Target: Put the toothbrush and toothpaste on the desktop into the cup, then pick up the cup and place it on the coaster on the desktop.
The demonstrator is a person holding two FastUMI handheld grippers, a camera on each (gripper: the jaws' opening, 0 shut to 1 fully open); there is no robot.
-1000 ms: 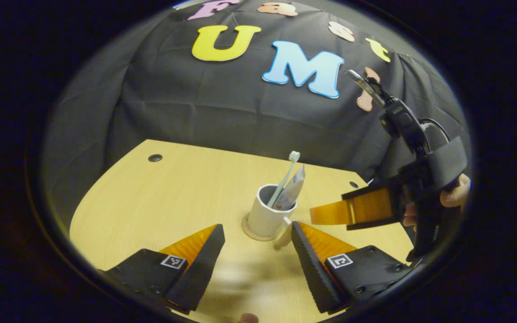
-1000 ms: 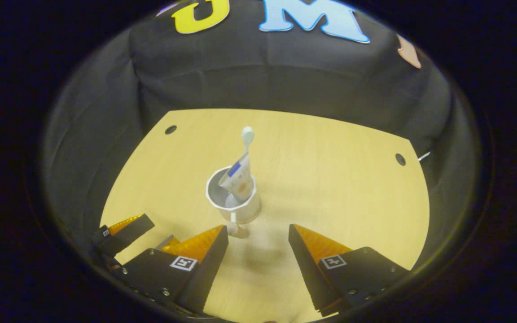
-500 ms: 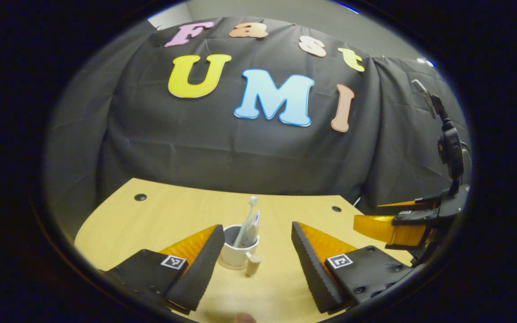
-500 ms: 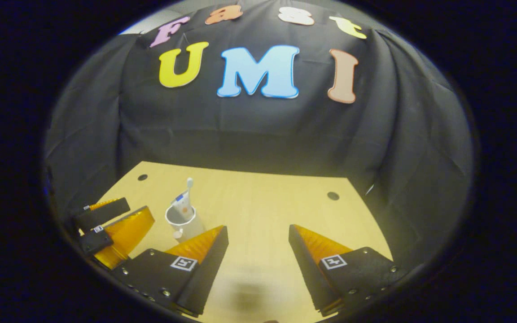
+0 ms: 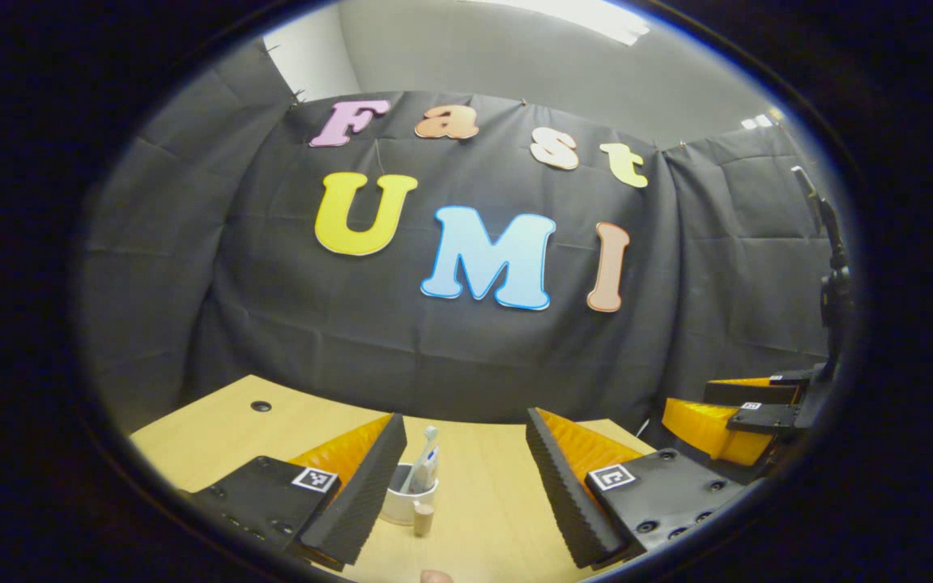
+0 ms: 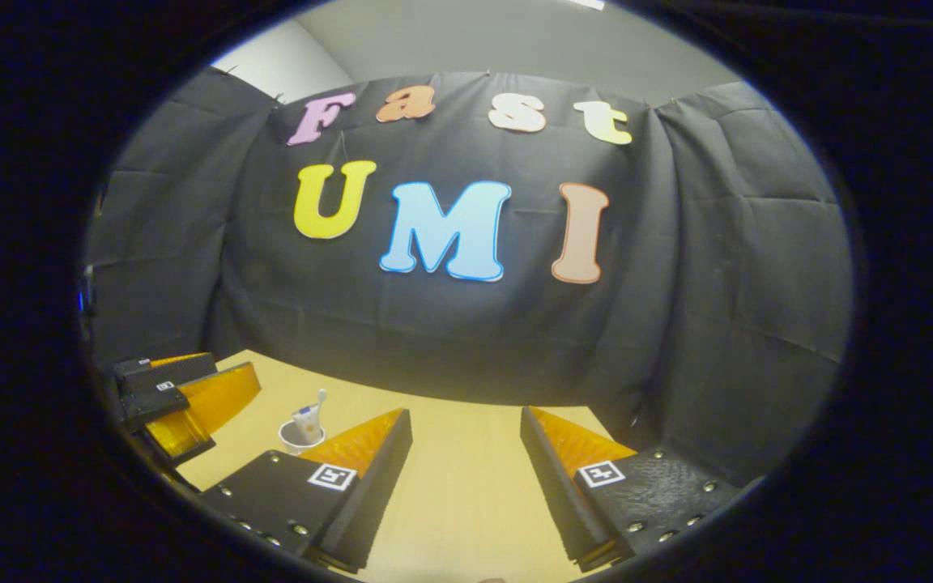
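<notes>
In the left gripper view our left gripper (image 5: 466, 478) stands wide and empty; the white ceramic cup (image 5: 406, 502), holding the white toothbrush (image 5: 426, 453) and toothpaste tube (image 5: 432, 471), sits beside its left finger. In the right gripper view the right gripper (image 6: 465, 474), equally wide and empty, has this cup (image 6: 301, 437) far to its left. We judge the task finished, so we keep clear.

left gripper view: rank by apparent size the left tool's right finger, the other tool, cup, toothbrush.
1. Left tool: its right finger looks largest, though it is nearest the camera.
2. Right tool, farther off at the right.
3. Cup, partly hidden by the left finger.
4. Toothbrush, thinnest; the showing part rivals the cup in height.
</notes>
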